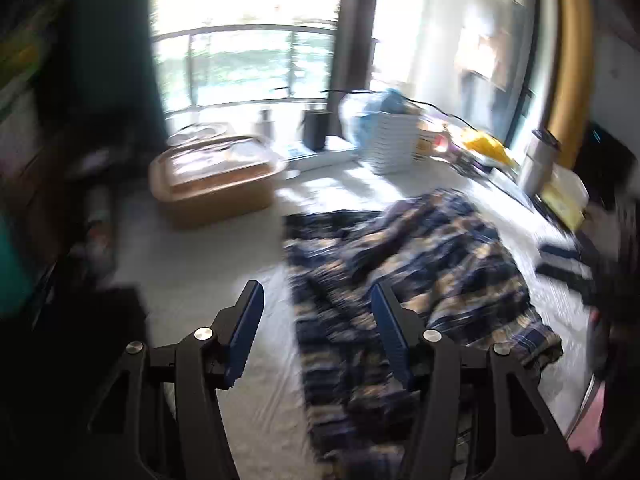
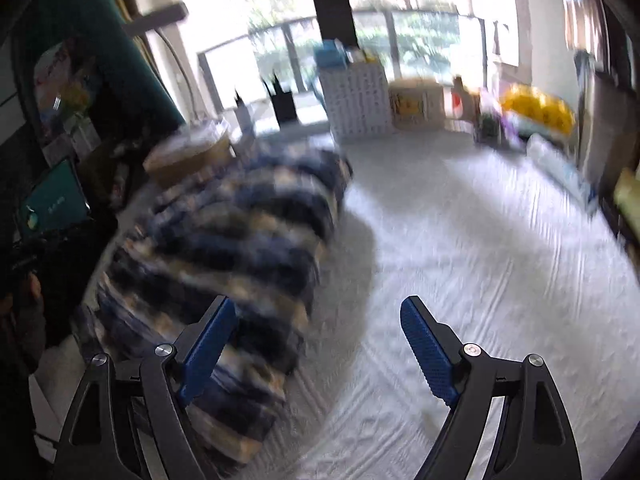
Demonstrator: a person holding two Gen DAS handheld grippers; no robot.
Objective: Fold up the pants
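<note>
Navy and tan plaid pants (image 1: 404, 276) lie rumpled on a white table cover (image 1: 224, 280). In the left wrist view they spread from the middle to the right. My left gripper (image 1: 318, 292) is open and empty, held above the pants' left edge. In the right wrist view the pants (image 2: 236, 256) lie bunched at the left. My right gripper (image 2: 318, 308) is open and empty, over the pants' right edge and the bare cover (image 2: 480, 264). Both views are blurred.
A brown box (image 1: 212, 184) stands at the far left of the table. A white basket (image 1: 394, 142), a black cup (image 1: 316, 128), a steel tumbler (image 1: 534, 162) and yellow items (image 1: 486, 146) line the far side. A green box (image 2: 52, 204) is at the left.
</note>
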